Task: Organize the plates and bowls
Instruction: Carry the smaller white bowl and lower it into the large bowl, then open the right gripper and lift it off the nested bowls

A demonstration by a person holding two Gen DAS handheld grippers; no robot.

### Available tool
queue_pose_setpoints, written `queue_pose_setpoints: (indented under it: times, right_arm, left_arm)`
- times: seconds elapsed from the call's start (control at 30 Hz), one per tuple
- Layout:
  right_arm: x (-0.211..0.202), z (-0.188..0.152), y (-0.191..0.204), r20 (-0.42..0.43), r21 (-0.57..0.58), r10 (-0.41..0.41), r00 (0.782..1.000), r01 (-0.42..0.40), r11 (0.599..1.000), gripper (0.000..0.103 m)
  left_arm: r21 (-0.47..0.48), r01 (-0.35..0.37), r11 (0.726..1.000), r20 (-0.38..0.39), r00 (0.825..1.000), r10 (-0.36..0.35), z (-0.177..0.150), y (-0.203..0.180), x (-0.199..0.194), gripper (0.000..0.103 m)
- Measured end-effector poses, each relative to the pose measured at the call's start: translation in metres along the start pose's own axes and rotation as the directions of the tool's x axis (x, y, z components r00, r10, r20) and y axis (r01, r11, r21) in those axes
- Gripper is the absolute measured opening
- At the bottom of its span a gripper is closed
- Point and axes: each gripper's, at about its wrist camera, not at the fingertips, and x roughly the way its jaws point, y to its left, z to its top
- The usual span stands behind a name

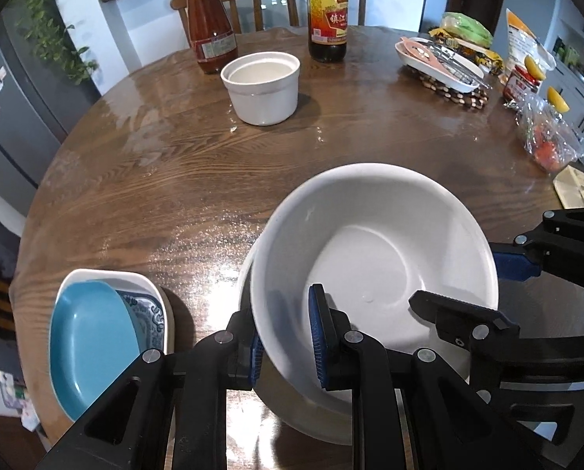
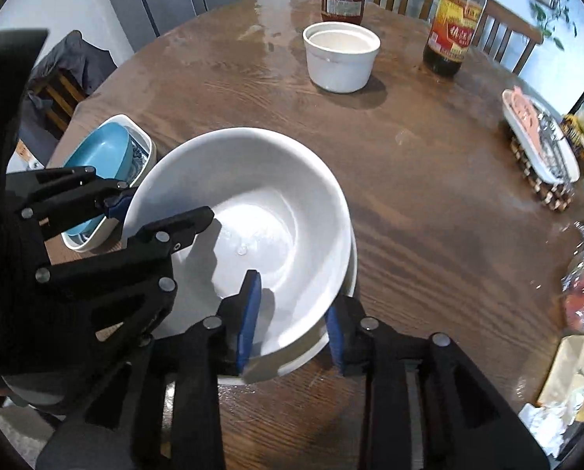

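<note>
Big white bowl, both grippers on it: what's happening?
A person holds the large white bowl by its rim with two handheld grippers. The left gripper clamps the rim; the right gripper straddles the opposite rim, pads apart from it. The bowl sits nested in another white dish on the table.
</note>
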Motion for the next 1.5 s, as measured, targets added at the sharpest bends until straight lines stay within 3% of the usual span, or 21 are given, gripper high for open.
queue_pose_setpoints:
  times: [0.27, 0.37, 0.5, 0.53, 0.67, 0.83, 0.93, 1.27, 1.37, 1.5]
  right_arm:
    - [-0.005, 0.003, -0.003, 0.018, -0.028, -0.032, 0.999, 0.032, 0.999, 0.039]
    - [-0.011, 0.002, -0.003, 0.032, -0.031, -0.058, 0.998, 0.059, 0.998, 0.048]
    - [-0.023, -0.001, -0.008, 0.066, -0.021, -0.079, 0.995, 0.080, 0.997, 0.055]
    - [-0.025, -0.001, -0.010, 0.071, -0.012, -0.072, 0.995, 0.073, 0.997, 0.056]
    - [-0.035, 0.001, -0.020, 0.108, 0.031, -0.046, 0.993, 0.042, 0.999, 0.067]
    - [-0.044, 0.003, -0.026, 0.141, 0.072, -0.015, 0.990, 0.005, 0.997, 0.071]
    - [-0.048, 0.004, -0.029, 0.161, 0.103, -0.008, 0.987, -0.008, 0.995, 0.082]
    - [-0.052, 0.010, -0.050, 0.179, 0.174, -0.007, 0.984, -0.025, 0.984, 0.092]
    - [-0.054, 0.019, -0.060, 0.187, 0.193, -0.008, 0.982, -0.029, 0.981, 0.094]
    - [-0.055, 0.034, -0.075, 0.205, 0.222, -0.011, 0.979, -0.036, 0.974, 0.095]
  left_arm:
    - [-0.004, -0.007, 1.000, 0.019, 1.000, 0.008, 0.001, 0.003, -0.007, 0.022]
    - [-0.009, -0.022, 1.000, 0.035, 0.999, 0.022, 0.002, 0.005, -0.013, 0.028]
    - [-0.032, -0.073, 0.997, 0.072, 0.995, 0.075, 0.005, 0.012, -0.021, 0.073]
    - [-0.042, -0.068, 0.997, 0.083, 0.994, 0.071, 0.006, 0.015, -0.023, 0.078]
    - [-0.062, -0.069, 0.996, 0.103, 0.992, 0.075, 0.010, 0.019, -0.030, 0.080]
    - [-0.089, -0.070, 0.994, 0.114, 0.990, 0.080, 0.014, 0.022, -0.035, 0.089]
    - [-0.097, -0.077, 0.992, 0.120, 0.989, 0.089, 0.017, 0.024, -0.037, 0.091]
    - [-0.123, -0.080, 0.989, 0.098, 0.991, 0.093, 0.028, 0.033, -0.031, 0.092]
    - [-0.147, -0.066, 0.987, 0.101, 0.992, 0.082, 0.038, 0.043, -0.031, 0.100]
    - [-0.168, -0.097, 0.981, 0.102, 0.988, 0.115, 0.057, 0.055, -0.029, 0.101]
